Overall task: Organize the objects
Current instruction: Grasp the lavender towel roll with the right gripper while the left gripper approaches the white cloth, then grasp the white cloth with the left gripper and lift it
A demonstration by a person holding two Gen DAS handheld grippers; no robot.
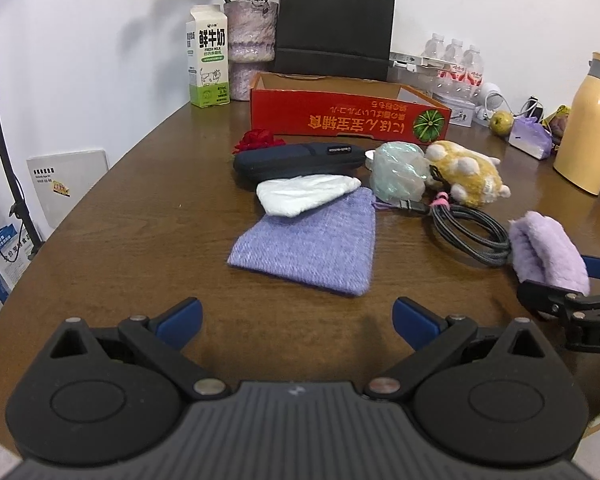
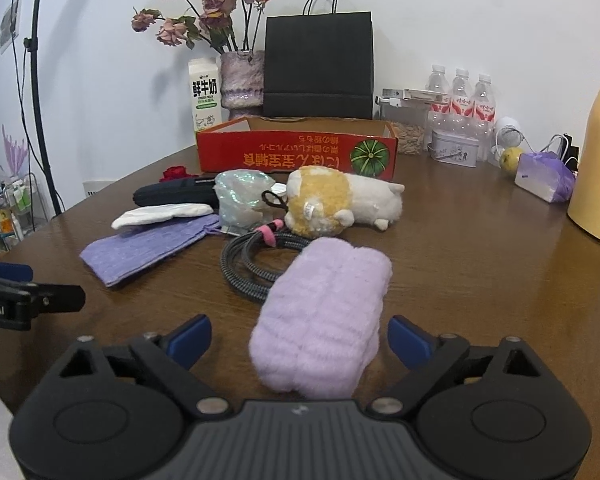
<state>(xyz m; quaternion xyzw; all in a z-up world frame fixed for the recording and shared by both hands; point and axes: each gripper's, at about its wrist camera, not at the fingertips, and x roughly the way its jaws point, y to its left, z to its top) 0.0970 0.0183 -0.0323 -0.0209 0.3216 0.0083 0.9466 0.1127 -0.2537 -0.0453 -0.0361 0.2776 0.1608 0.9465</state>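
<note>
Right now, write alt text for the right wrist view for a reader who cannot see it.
A fluffy lilac fabric roll lies on the brown wooden table between the open blue-padded fingers of the right tool, untouched by either pad. Behind it lie a coiled grey braided cable, a yellow-and-white plush animal and a red cardboard box.

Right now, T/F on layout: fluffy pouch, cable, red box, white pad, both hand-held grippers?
1. The fluffy lilac pouch lies between the right hand-held gripper's open jaws. True.
2. The left hand-held gripper is shut on the knit purple pouch. False: open, nothing between its jaws.
3. The white pad overlaps the knit purple pouch. True.
4. The red carton is closed. False: its top is open.
5. The coiled cable lies inside the red carton. False: it lies on the table.
</note>
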